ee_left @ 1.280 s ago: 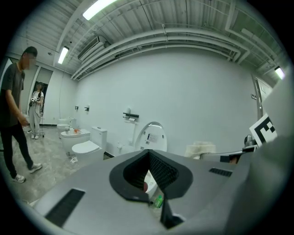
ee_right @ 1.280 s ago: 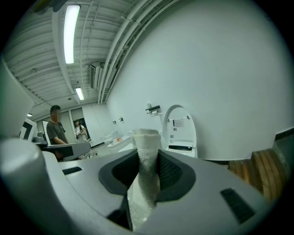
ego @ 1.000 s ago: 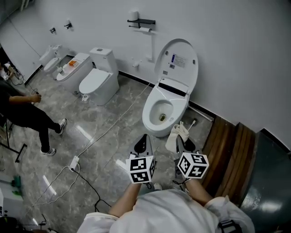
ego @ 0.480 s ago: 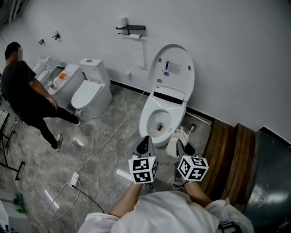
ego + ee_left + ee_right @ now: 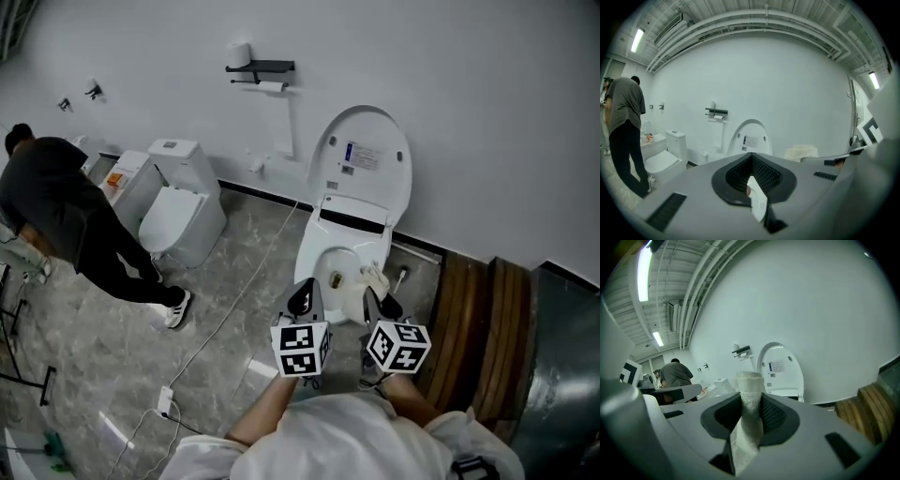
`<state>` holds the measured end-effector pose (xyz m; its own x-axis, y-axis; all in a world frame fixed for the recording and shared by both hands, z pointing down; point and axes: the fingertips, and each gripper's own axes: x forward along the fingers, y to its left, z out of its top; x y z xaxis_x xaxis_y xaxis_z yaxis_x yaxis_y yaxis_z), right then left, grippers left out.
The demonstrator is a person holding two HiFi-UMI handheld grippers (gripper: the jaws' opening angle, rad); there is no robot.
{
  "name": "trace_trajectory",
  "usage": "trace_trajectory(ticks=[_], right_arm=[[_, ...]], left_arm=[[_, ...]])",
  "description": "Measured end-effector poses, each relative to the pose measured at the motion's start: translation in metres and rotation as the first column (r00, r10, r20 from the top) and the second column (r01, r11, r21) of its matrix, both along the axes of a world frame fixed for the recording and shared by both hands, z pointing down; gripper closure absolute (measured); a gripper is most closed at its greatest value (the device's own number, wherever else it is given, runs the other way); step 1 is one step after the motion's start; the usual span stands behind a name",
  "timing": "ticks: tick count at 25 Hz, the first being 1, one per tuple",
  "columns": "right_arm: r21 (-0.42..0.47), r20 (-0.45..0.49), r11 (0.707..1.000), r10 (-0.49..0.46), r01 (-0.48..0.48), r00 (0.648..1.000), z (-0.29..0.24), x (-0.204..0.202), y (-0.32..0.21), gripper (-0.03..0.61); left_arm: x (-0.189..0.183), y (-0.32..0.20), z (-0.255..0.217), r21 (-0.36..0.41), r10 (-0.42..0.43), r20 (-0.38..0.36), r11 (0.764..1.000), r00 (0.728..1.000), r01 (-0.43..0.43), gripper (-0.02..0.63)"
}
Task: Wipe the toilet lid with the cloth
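The white toilet stands against the wall with its lid [image 5: 363, 164] raised upright above the open bowl [image 5: 337, 267]. My right gripper [image 5: 380, 302] is shut on a white cloth [image 5: 364, 286], which hangs over the bowl's near right rim. In the right gripper view the cloth [image 5: 750, 380] sticks up between the jaws, with the lid [image 5: 783, 369] ahead. My left gripper [image 5: 302, 298] is shut with nothing in it, just in front of the bowl. In the left gripper view the lid [image 5: 751, 137] lies straight ahead and the cloth [image 5: 801, 152] shows to the right.
A second toilet [image 5: 183, 220] and a person [image 5: 66, 206] bending over are at the left. A paper holder [image 5: 261, 67] is on the wall. A cable [image 5: 234, 300] runs across the marble floor. Wooden steps [image 5: 478, 319] stand right of the toilet.
Both grippers have moved forward toward the toilet, and the cloth now reaches the bowl's rim. The person at the left has walked over to the second toilet.
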<state>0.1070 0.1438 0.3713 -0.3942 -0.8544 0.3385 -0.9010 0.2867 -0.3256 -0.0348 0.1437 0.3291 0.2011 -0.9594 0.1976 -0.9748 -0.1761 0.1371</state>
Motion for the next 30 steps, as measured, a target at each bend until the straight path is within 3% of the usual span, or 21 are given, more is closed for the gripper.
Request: trace_trajectory(ticks=[9, 20, 30], right_arm=[[0.017, -0.005, 0.997, 0.076, -0.076, 0.997, -0.013, -0.039, -0.075, 0.480], [0.027, 0.022, 0.982, 0.186, -0.186, 0.982, -0.020, -0.038, -0.139, 0.480], [0.032, -0.003, 0.988, 0.152, -0.152, 0.988, -0.009, -0.027, -0.207, 0.480]], left_arm=[[-0.032, -0.088, -0.004, 0.001, 0.098, 0.009, 0.995, 0.995, -0.098, 0.612], [-0.022, -0.171, 0.006, -0.027, 0.208, -0.009, 0.978, 0.978, -0.208, 0.613], [-0.002, -0.247, 0.004, -0.003, 0.220, 0.015, 0.976, 0.975, -0.220, 0.613]])
